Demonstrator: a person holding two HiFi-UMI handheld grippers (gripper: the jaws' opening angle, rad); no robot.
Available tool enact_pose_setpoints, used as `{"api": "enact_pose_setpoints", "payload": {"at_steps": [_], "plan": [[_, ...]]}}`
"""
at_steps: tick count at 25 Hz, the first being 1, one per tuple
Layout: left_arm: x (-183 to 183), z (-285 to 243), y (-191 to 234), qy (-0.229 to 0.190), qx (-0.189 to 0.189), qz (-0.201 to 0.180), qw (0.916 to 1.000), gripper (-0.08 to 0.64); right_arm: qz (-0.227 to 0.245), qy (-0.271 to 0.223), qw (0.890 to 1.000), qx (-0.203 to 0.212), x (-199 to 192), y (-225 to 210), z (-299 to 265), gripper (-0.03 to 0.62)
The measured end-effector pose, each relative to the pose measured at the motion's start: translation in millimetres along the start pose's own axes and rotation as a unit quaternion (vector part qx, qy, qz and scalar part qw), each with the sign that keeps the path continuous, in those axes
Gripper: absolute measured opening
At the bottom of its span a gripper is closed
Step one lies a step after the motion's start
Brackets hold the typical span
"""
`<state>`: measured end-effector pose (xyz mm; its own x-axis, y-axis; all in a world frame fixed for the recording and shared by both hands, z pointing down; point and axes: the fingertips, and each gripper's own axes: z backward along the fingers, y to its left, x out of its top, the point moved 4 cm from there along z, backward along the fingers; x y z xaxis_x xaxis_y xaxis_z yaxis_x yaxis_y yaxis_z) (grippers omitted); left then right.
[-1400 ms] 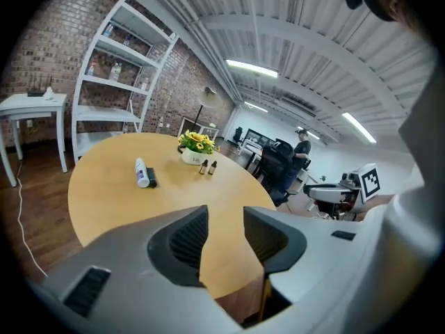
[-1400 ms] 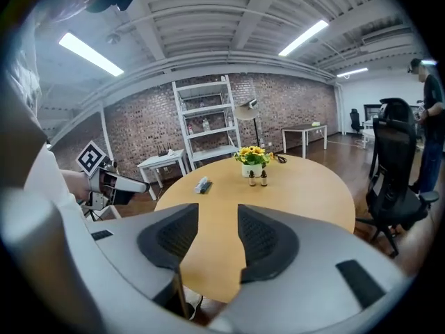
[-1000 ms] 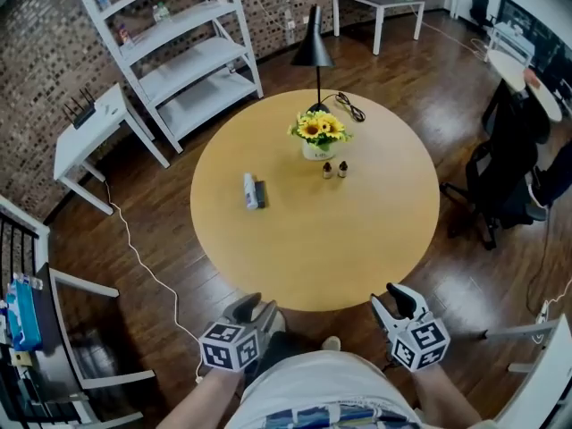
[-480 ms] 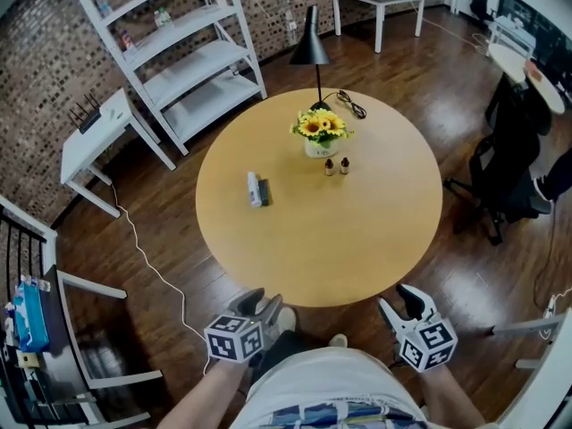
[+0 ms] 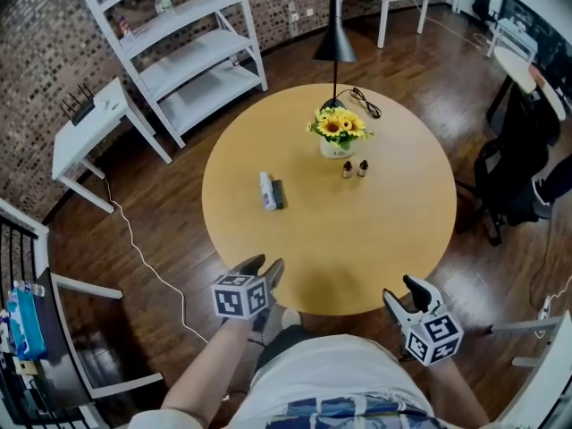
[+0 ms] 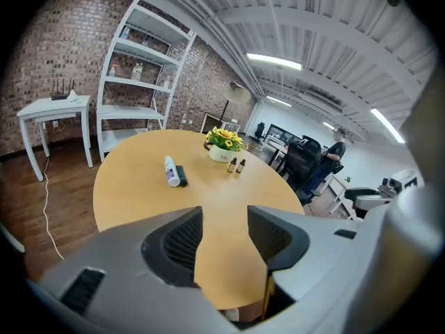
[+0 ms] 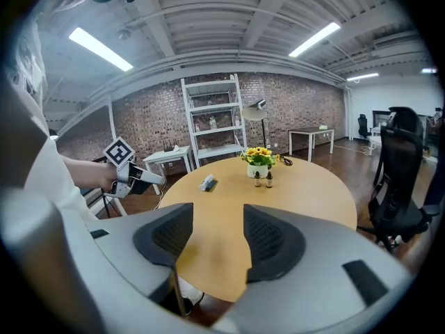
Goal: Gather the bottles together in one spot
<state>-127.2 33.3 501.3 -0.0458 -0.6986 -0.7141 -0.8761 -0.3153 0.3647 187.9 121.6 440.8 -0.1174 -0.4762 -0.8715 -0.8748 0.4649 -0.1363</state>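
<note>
- Nothing is gathered yet, by the look of it: the bottles sit in two groups, well apart on the round counter [image 5: 375,248].
- Two small brown bottles [image 5: 347,169] stand upright side by side, just in front of the flower pot [image 5: 337,148] on the far half of the counter.
- A white bottle [image 5: 266,190] lies on its side to their left. A dark thing [image 5: 278,194] lies right alongside it, too small for you to tell what it is.
- Your left claw [image 5: 263,269] hangs at the counter's near edge, its jaws opening with nothing between them. The white bottle lies ahead of it, well apart.
- Your right claw [image 5: 402,294] hangs off the near right edge, its jaws also opening and empty. The brown pair is far ahead, a little to its left.
- All the carrying is still left to do.
</note>
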Motion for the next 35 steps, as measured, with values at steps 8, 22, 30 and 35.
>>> {"api": "enact_pose_setpoints", "payload": {"at_steps": [8,22,30,35], "plan": [[61,-69,83,0.03,-0.018,0.002,0.9994,0.202,-0.023,0.014,0.999,-0.044,14,34,-37,0.25],[84,-192,177,0.088,0.013,0.087,0.9922,0.232,-0.037,0.05,0.994,-0.085,32,38,-78,0.25],[77,-238,193,0.121,0.024,0.092,0.9881,0.232,-0.036,0.06,0.995,-0.073,44,15,-94,0.25],[78,-249,185,0.121,0.019,0.075,0.9896,0.218,-0.067,0.065,0.993,-0.078,35,-8,-87,0.25]]}}
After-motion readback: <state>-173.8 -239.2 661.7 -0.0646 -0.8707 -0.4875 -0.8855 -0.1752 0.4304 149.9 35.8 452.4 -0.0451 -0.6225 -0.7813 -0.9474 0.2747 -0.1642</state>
